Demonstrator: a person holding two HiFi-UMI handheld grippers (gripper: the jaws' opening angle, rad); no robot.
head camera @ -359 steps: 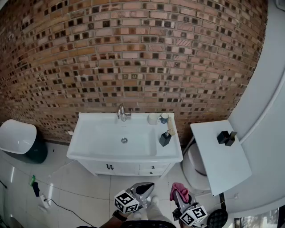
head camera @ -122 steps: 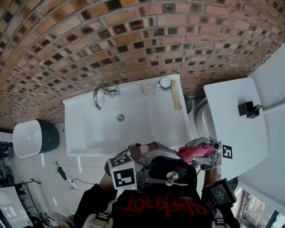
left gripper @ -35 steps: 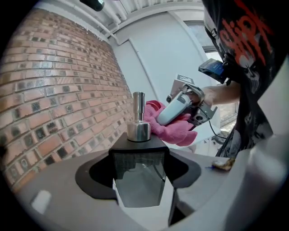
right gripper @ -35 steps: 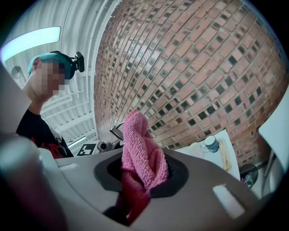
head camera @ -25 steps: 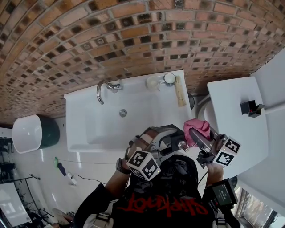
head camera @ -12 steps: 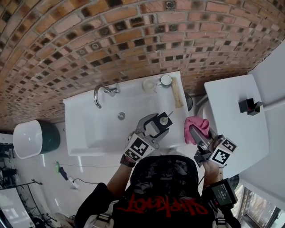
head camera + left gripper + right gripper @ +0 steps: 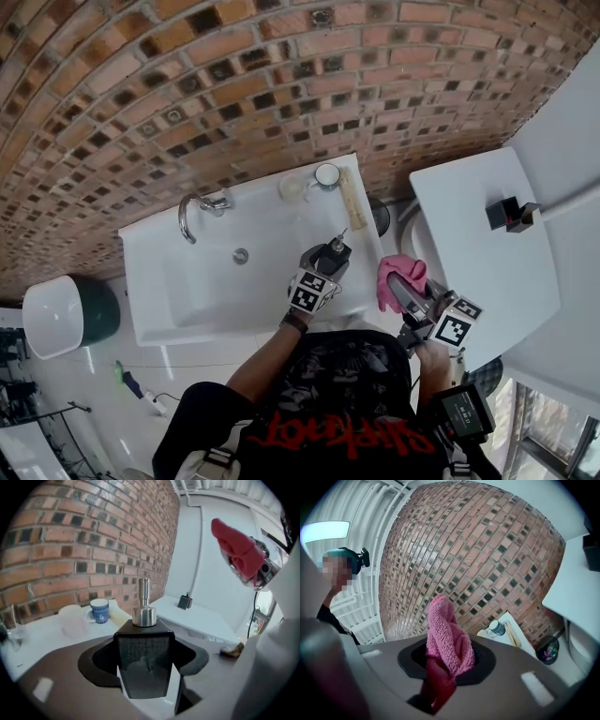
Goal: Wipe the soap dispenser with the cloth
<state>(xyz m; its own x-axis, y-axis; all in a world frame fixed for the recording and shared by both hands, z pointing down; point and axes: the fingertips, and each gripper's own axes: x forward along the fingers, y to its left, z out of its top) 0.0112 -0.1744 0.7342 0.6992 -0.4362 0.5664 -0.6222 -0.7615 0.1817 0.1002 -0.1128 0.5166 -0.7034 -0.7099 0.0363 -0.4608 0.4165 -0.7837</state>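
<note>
The soap dispenser (image 7: 333, 255) is a black, square-bodied bottle with a silver pump, upright over the right ledge of the white sink (image 7: 187, 281). My left gripper (image 7: 323, 270) is shut on its body. In the left gripper view the soap dispenser (image 7: 143, 667) fills the space between the two jaws of the left gripper (image 7: 145, 658). Whether its base rests on the ledge I cannot tell. My right gripper (image 7: 401, 286) is just right of the sink, shut on a bunched pink cloth (image 7: 398, 272). The pink cloth (image 7: 447, 641) sticks up from the right gripper (image 7: 445, 663).
A blue mug (image 7: 327, 174), a pale cup (image 7: 292, 187) and a wooden stick (image 7: 353, 199) stand at the sink's back right corner. The faucet (image 7: 192, 211) is back left. A white shelf (image 7: 487, 272) with a black block (image 7: 506, 214) stands to the right, and a white-lidded bin (image 7: 56, 314) to the left.
My left gripper has carried the dispenser forward and down from in front of my chest to the sink's right ledge, rolling it upright. The right gripper with the cloth has sunk slightly.
</note>
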